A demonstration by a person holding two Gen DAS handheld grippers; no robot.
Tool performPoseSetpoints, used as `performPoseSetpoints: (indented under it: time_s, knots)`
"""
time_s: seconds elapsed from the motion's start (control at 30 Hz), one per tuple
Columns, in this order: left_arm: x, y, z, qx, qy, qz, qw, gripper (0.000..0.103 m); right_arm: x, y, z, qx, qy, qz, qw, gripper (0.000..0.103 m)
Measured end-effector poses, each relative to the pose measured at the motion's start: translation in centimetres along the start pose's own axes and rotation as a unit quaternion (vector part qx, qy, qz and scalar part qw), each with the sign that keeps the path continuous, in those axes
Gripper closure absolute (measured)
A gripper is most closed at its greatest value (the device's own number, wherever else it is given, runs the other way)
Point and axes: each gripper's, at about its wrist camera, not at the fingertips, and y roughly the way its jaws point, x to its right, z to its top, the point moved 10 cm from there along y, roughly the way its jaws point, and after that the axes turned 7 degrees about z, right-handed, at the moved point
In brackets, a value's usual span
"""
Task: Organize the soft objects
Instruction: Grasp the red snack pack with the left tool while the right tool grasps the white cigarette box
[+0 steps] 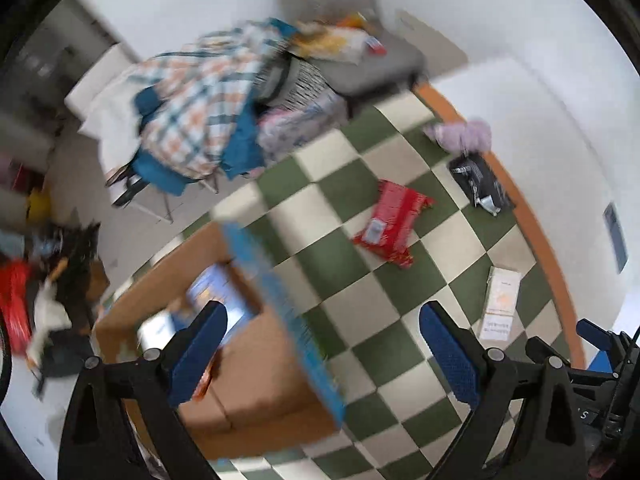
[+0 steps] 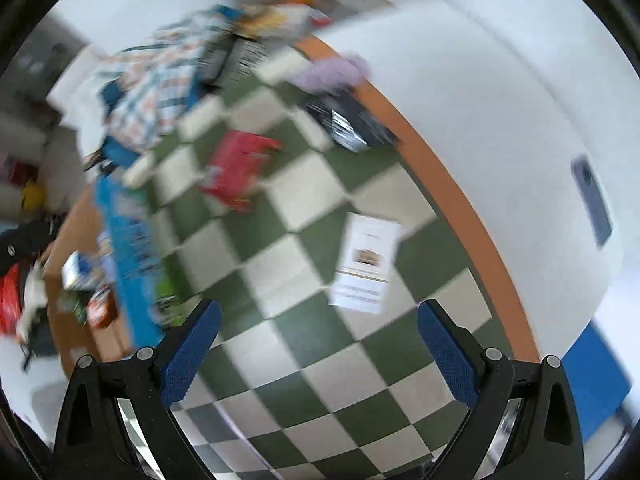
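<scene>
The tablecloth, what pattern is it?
Green and cream checks on the tablecloth, sharpest in the left wrist view.

Home room: laundry-heaped chair (image 1: pixel 352 20), checkered table (image 1: pixel 360 216)

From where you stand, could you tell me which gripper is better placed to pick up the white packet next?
Right. The white packet lies just ahead of the open right gripper; for the left gripper it sits off to the side.

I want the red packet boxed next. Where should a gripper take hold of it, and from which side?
The red packet lies flat on the checkered cloth, nothing touching it. It looks soft and crinkly, so probably come from above with the open right gripper and pinch across its narrow width near the middle; the crimped ends would likely slip.
</scene>
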Motion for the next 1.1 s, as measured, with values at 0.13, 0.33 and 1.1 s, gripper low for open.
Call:
performPoseSetpoints:
  time_s: [0.13, 0.33, 1.1]
  knots:
    - [4.5, 6.3, 2.8, -0.056, 0.049, -0.011, 0.9972, 0.009, 5.3, 5.5, 1.2, -0.038, 0.062, -0.009, 0.997, 0.003]
    - [8.2, 13.7, 4.0, -0.126, 0.089, -0.019, 0.9878, 0.02, 7.8, 12.5, 1.1, -0.093, 0.129, 0.003, 0.987, 0.01]
    - [12.0, 17.3, 2.3, -0.156, 0.068, -0.039, 0.9845, 0.06, 4.1, 17.7, 0.5, -0.101, 0.066, -0.082, 0.989, 0.045]
